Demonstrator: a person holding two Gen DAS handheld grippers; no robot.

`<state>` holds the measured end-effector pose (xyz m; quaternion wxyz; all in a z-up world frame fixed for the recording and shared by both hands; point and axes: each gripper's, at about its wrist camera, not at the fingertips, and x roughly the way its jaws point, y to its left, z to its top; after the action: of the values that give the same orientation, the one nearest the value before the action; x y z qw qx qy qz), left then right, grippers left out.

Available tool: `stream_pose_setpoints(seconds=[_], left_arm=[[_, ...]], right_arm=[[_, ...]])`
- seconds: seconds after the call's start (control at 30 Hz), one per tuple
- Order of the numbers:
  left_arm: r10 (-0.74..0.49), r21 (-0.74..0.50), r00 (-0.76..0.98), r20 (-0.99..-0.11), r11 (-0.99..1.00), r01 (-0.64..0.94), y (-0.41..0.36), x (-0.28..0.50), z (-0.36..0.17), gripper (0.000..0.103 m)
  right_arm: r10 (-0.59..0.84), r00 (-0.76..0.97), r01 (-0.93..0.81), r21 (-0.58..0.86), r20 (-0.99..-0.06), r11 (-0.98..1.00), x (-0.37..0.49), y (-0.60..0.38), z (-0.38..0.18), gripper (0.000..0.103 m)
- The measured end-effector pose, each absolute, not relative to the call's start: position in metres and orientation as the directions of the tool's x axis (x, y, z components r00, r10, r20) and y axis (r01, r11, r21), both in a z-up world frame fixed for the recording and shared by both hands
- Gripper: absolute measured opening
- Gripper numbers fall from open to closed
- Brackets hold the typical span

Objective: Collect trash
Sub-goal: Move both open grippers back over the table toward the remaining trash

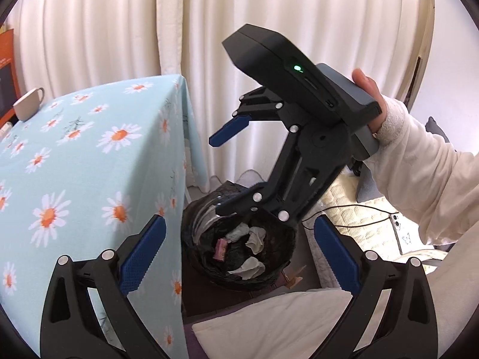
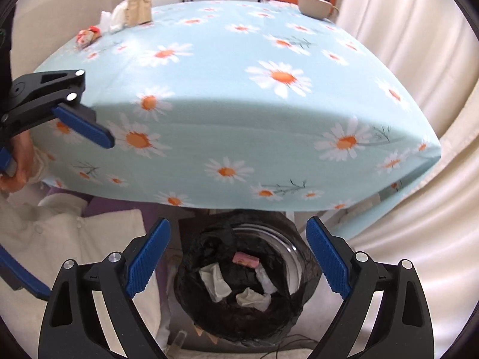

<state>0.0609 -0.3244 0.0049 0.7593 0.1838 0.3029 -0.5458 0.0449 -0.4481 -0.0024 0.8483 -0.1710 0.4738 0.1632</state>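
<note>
My grippers are matt black plastic with bumpy blue pads [image 2: 148,261] and shiny metal pins. Below them, the bin [image 2: 239,287] has a crinkly, shiny black plastic bag holding crumpled white paper [image 2: 217,284]. Ahead, the tablecloth [image 2: 239,95] is smooth cloth.

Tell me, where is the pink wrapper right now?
The pink wrapper lies inside the black-lined trash bin on the floor below the table edge, among crumpled white tissues, seen in both wrist views.
</note>
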Motion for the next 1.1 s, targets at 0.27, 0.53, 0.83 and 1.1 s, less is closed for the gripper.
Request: stream_pose_setpoints(seconds=[0.27, 0.53, 0.83, 1.1], left_arm=[[-0.690, -0.008, 0.381, -0.616, 0.489, 0.872, -0.268, 0.061, 0.055, 0.097], [-0.566, 0.008, 0.534, -0.628, 0.681, 0.732, -0.198, 0.073, 0.070, 0.097], [-0.365, 0.043, 0.656, -0.660, 0.854, 0.518, -0.121, 0.085, 0.066, 0.097], [-0.258, 0.056, 0.707, -0.658, 0.920, 0.387, -0.067, 0.087, 0.065, 0.097]], right_arm=[[0.163, 0.621, -0.520, -0.247, -0.767, 0.818, 0.038, -0.398, 0.050, 0.088], [0.165, 0.747, -0.488, -0.362, -0.644, 0.794, 0.065, -0.355, 0.077, 0.088], [0.223, 0.768, -0.473, -0.298, -0.601, 0.829, 0.133, -0.307, 0.076, 0.088], [0.297, 0.756, -0.468, -0.165, -0.583, 0.868, 0.190, -0.267, 0.078, 0.088]])
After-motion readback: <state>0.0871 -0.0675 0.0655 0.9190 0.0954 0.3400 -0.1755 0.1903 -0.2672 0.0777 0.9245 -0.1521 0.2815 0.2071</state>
